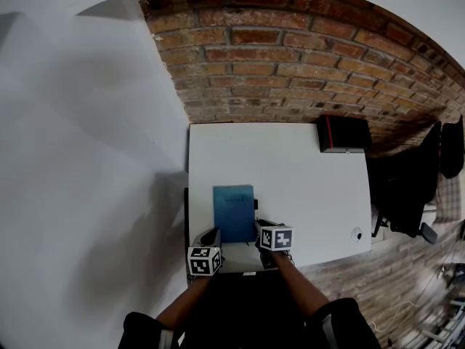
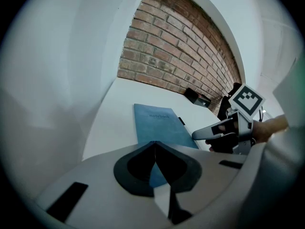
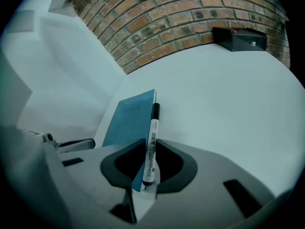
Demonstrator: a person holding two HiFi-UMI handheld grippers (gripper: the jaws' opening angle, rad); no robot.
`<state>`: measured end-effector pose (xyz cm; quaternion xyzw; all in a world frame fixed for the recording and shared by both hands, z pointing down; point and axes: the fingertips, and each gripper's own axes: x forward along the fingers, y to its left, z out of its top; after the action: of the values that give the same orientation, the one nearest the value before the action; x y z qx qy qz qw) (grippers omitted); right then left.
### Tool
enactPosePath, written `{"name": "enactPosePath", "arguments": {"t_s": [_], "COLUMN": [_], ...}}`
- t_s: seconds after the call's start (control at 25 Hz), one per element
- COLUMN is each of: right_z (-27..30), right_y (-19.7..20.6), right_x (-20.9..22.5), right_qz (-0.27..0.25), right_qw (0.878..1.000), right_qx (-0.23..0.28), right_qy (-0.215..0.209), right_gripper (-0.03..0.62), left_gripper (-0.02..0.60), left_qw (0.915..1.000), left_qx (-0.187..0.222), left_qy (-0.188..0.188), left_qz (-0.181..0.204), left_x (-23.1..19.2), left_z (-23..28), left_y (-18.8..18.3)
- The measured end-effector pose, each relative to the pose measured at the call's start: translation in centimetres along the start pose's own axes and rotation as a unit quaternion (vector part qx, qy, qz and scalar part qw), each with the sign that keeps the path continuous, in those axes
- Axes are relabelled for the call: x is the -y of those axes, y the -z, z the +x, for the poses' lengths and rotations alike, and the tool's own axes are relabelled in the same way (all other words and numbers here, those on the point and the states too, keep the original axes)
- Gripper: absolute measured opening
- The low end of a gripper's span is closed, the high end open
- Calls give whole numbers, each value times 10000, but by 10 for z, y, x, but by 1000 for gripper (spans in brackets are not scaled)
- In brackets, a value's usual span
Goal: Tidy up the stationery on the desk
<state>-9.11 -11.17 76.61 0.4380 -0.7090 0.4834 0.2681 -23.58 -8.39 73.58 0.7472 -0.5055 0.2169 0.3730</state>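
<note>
Soft, even indoor light; white tabletop [image 1: 305,173] bright, no hard glare. Grey shadows lay on white wall [image 1: 87,158] at 9 o'clock in head view. Fisheye bowed brick wall [image 1: 290,49] at 12 o'clock. Black vignette ringed gripper views; notebook [image 2: 157,123] sharp, near jaws dim, soft.

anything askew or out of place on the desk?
Nothing stands out. The notebook lies flat, square to the desk; the right gripper holds the marker; the black box sits at the far corner.
</note>
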Motion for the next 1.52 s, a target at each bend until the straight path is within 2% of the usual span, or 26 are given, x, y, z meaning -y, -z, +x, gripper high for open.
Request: {"name": "enactPosePath", "arguments": {"t_s": [0.72,0.8,1.12,1.28,1.52], "right_z": [-17,-22,-44,-62,-99], "right_y": [-6,-7,-6,-3,2], "right_x": [2,0,0,1,0], "right_qz": [-94,-257,-900,-1267,-1537], "right_qw": [9993,9987,9913,9842,9770], "right_qx": [372,440,941,1179,1448], "right_qy": [18,42,213,383,279], "right_gripper": [74,42,23,22,21], "left_gripper": [15,15,15,15,15], "left_qw": [9998,9996,9976,9971,9964], "left_qx": [59,110,361,458,632], "left_qy": [40,69,179,150,9], "left_qz": [162,249,555,582,558], "left_x": [11,16,42,54,77], "left_z": [-2,-3,-5,-12,-23], "left_y": [-1,-4,-10,-10,-7]}}
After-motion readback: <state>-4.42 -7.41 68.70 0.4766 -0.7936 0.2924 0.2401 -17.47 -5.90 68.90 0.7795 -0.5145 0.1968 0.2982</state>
